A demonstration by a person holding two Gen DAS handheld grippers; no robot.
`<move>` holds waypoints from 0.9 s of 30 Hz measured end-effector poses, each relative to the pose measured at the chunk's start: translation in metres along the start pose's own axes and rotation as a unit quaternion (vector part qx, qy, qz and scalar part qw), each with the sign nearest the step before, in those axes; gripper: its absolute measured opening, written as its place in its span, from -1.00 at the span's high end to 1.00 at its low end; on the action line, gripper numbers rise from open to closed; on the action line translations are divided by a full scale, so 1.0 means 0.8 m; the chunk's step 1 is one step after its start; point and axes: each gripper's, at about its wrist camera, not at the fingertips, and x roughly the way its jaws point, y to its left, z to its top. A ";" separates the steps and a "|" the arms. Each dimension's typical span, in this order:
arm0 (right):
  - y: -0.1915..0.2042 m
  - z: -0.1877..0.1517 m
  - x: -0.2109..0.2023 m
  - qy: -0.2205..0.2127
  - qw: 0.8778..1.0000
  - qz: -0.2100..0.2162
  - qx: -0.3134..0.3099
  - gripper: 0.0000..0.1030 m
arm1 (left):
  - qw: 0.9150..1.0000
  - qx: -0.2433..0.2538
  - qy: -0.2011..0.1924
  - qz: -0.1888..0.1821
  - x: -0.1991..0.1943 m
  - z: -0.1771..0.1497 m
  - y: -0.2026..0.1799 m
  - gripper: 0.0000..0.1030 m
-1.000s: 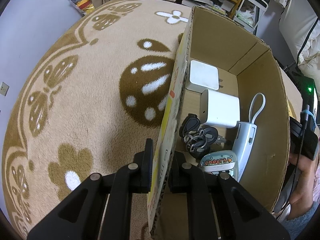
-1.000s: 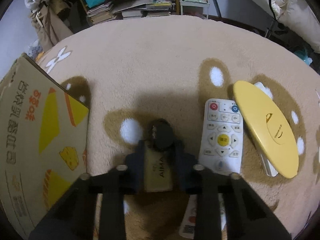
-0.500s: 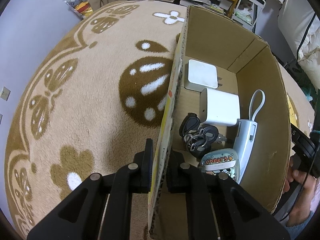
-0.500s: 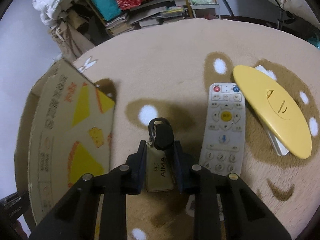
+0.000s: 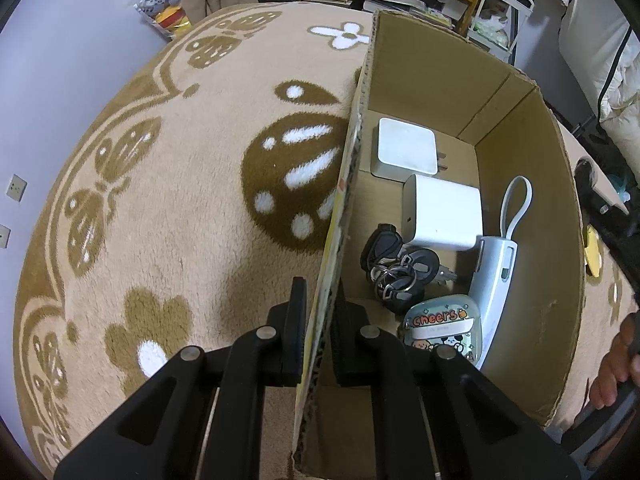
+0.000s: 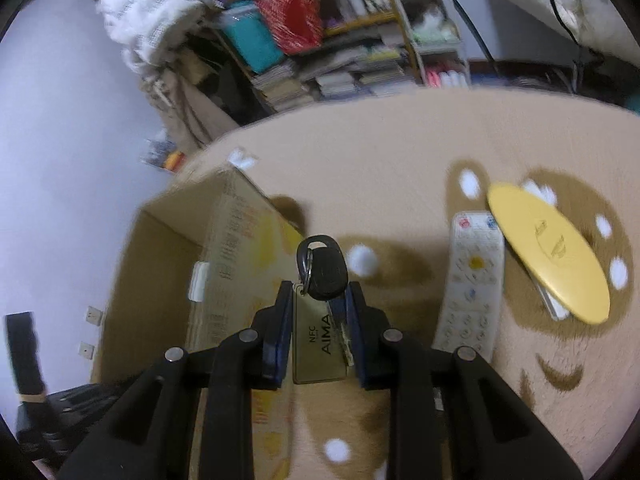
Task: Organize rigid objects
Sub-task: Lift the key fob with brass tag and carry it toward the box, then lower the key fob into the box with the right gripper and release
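Key with brass AIMA tag (image 6: 320, 332), now raised clear of the carpet (image 6: 400, 152) on which it was lying a second ago, is being carried by the right tongs (image 6: 318, 332), whose pads are pinching the tag. The view is swinging toward the cardboard box (image 5: 528, 240), bringing its open interior into sight. Left tongs (image 5: 318, 332) are pressing together on the box's near wall, steadying it. Inside are lying two white chargers (image 5: 440, 216), a key bunch (image 5: 396, 268), and a "cheers" case (image 5: 440, 328). Remote control (image 6: 472, 280) and yellow disc (image 6: 548, 252) are still waiting on the carpet, probably next.
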 end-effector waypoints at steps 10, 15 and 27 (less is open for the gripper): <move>0.074 0.012 -0.042 -0.059 0.994 0.041 -0.084 0.47 | 1.000 -0.006 -0.001 0.002 -0.001 0.000 0.000 0.82; 0.104 0.011 -0.041 -0.064 0.988 0.067 -0.126 0.47 | 1.000 -0.004 -0.004 0.003 -0.001 0.001 -0.001 0.81; 0.124 -0.030 0.000 -0.011 0.983 0.072 -0.167 0.47 | 1.000 0.003 -0.009 0.010 -0.001 -0.001 -0.004 0.81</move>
